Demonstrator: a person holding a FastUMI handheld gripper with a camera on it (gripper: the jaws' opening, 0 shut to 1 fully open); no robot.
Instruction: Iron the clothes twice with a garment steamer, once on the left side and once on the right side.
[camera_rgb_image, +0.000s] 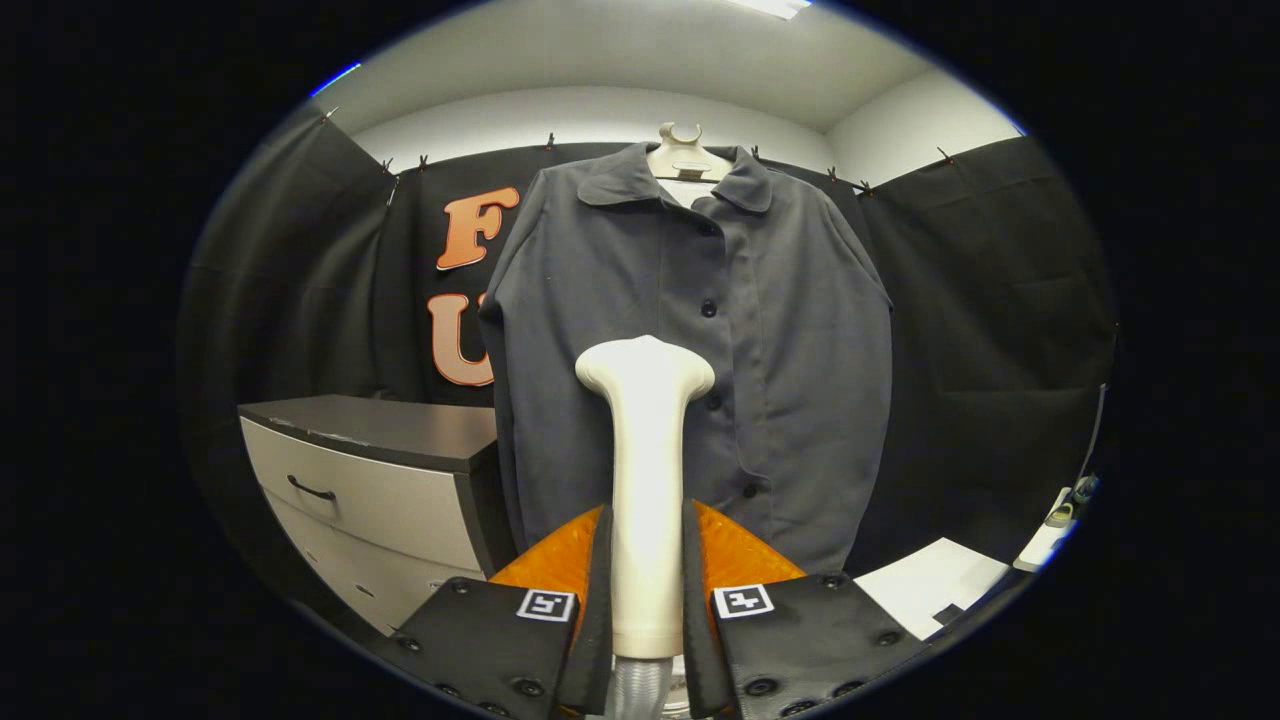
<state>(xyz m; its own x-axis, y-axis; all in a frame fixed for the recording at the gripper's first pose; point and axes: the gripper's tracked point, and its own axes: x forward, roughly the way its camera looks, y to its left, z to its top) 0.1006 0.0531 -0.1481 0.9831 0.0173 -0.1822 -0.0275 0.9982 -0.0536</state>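
Tongs (646, 570) clamp steamer (646, 480), hiding shirt (700, 330) placket's lower buttons.

We see the gripper (646, 560) jaws clamped on the white steamer (646, 470) handle, head upright before the grey shirt (790, 330) on its hanger (686, 158).
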